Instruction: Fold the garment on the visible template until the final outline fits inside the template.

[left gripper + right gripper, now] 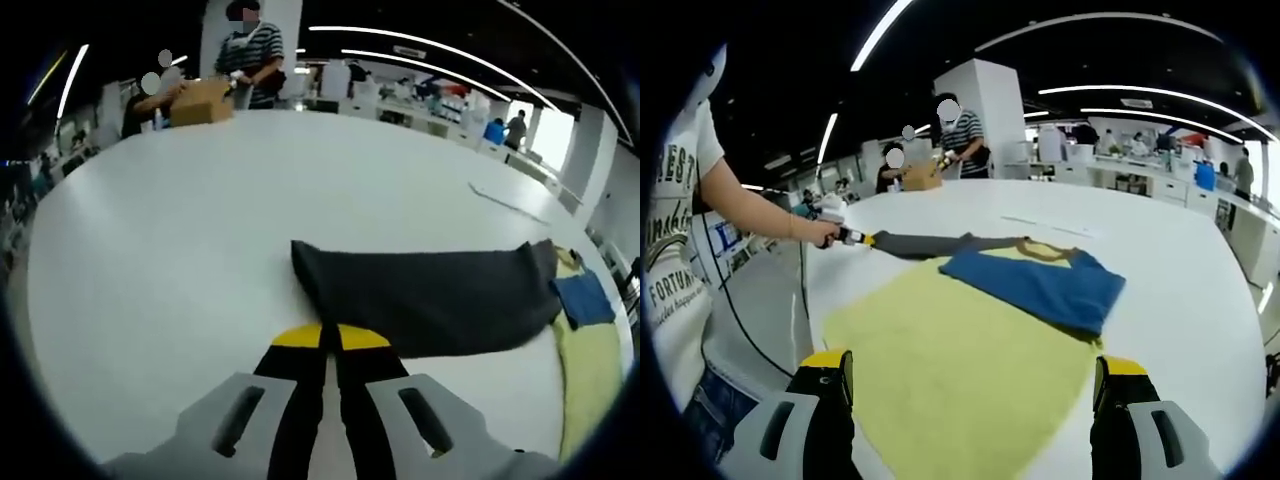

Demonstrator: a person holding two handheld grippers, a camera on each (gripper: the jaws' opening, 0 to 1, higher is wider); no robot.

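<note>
Yellow garment: a pale yellow shirt [960,380] lies spread flat on the white tabletop [1200,280], its body reaching toward the right gripper's camera; in the left gripper view only its edge [590,370] shows at the right.
Blue part: a blue panel [1040,285] lies across the shirt's far end, with a tan neckline trim [1045,250] just beyond it.
Dark sleeve: a dark grey sleeve [430,300] stretches out long and flat from the shirt across the tabletop; in the right gripper view it runs leftward as a thin strip [930,243].
Left gripper: left gripper [331,335] sits at the sleeve's near edge, its yellow-tipped fingers pressed together; the sleeve end meets the tips, and in the right gripper view the same gripper [862,239], held in the person's hand [825,233], has the sleeve's end in its tip.
Right gripper: right gripper [975,372] hovers over the shirt's near part, its fingers spread wide, one at each side of the view, holding nothing.
Template: cannot tell any outline on the tabletop from these views.
Background: people [252,55] stand by a cardboard box [203,100] at the tabletop's far edge.
</note>
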